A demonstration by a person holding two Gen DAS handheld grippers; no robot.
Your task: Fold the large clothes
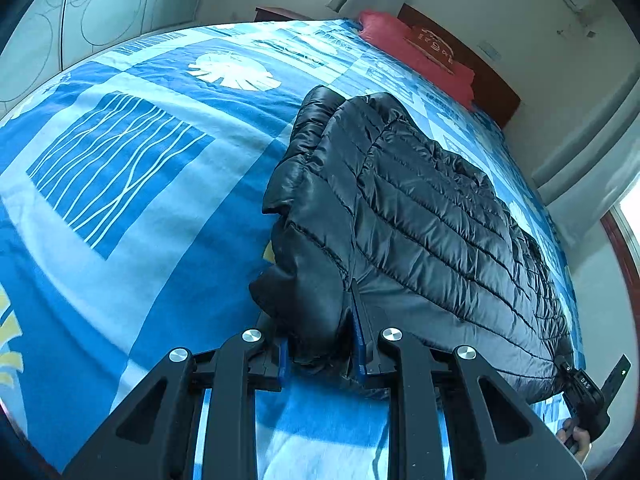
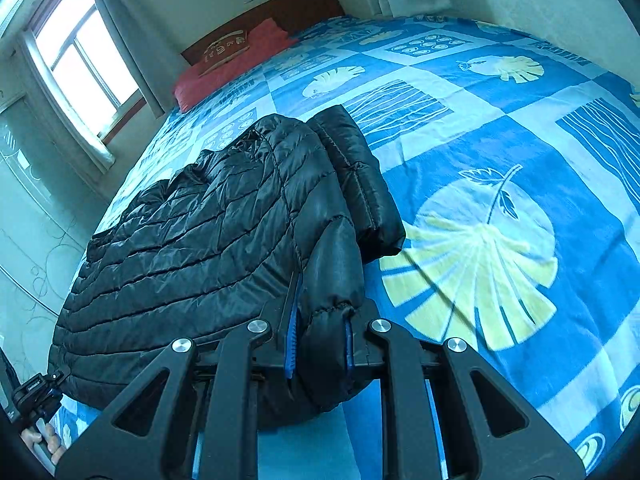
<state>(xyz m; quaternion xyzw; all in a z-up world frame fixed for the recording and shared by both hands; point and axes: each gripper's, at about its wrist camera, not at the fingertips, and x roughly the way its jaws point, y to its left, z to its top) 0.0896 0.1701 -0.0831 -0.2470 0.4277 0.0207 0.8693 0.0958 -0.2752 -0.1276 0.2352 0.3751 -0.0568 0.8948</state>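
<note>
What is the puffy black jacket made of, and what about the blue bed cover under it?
The black jacket looks like thin, slick nylon or polyester with soft filling: it shines in the light and is stitched into puffy rows. What fills it is hidden. The blue bed cover looks like a soft, matte woven or brushed fabric, maybe cotton: no shine, slightly fuzzy, with a printed leaf pattern.

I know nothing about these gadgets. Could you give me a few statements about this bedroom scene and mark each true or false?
1. A black quilted puffer jacket lies on the blue leaf-patterned bedspread. True.
2. The left claw is empty. False: it pinches jacket fabric.
3. The right claw grips the jacket. True.
4. The pillow by the headboard is green. False: the red pillow is red.
</note>
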